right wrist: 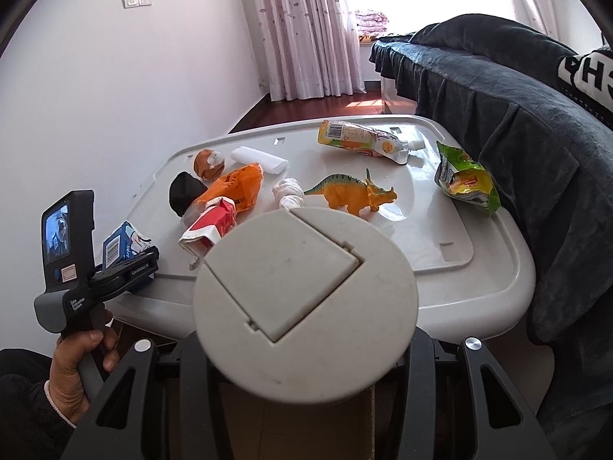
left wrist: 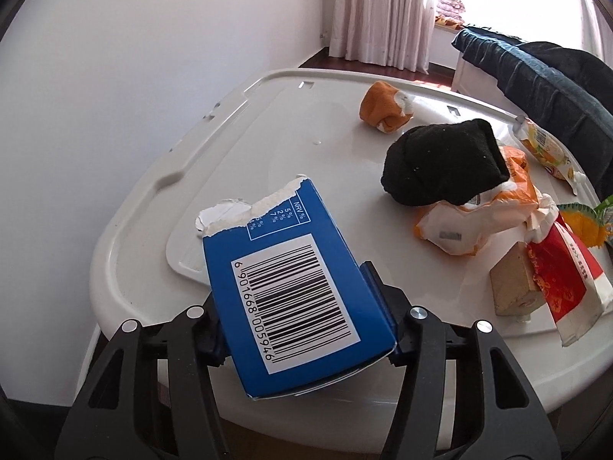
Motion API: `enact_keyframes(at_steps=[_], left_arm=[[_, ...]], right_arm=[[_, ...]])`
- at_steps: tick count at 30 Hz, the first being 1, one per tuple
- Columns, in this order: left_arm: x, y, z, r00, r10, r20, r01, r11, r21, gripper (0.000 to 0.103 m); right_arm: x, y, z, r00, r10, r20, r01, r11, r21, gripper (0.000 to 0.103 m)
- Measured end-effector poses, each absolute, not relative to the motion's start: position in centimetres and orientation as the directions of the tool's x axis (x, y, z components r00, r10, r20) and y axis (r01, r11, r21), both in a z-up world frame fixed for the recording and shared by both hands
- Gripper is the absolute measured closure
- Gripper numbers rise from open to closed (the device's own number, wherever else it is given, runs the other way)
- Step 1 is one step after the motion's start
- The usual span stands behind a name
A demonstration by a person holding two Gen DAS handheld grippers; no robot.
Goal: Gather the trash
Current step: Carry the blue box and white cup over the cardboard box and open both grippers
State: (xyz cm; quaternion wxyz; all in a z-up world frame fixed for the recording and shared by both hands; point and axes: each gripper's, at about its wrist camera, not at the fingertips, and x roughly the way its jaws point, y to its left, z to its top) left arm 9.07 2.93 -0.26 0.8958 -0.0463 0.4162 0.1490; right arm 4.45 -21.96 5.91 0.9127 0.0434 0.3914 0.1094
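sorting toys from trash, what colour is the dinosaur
Orange with a green back; clearest in the right wrist view.

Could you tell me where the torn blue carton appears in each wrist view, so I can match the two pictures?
Left wrist: the blue carton fills the lower centre, between the left gripper's fingers.
Right wrist: blue carton at the left edge, in that same gripper.
Shared landmark: the black sock on the white tabletop.

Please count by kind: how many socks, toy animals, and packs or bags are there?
Socks: 2 (orange sock, black sock)
Toy animals: 1 (dinosaur)
Packs or bags: 5 (blue box, orange bag, red carton, pouch, green bag)
Total: 8
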Motion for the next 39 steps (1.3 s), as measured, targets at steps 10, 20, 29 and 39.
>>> enact_keyframes(at_steps=[10,20,29,39], left_arm=[[7.1,1.6,2.2,0.638,0.217,-0.739,-0.233,0.969,0.083,0.048],[-0.3,0.8,4.8,0.665,0.137,-0.734,-0.131,0.989,0.066,0.048],[-5.9,0.6,3.2,0.619,0.094,-0.78,-0.103,0.994,0.038,0.048],[-6.6,-1.4,-4.9,0.41,0.064,-0.91,-0.019,0.998,0.062,0.048]], right_arm=[[4.8,-20.5,5.4,0.674,0.219,-0.705,-0.171,0.975,0.139,0.057],[2.8,-19.2,5.2,0.696,0.19,-0.692,-0.179,0.98,0.089,0.057],[-3.4,-19.6,3.6,0.654,0.193,-0.732,-0.164,0.98,0.111,0.057],[-4.8,-18.2,-0.6,0.545,0.198,-0.815,-0.185,0.976,0.114,0.057]])
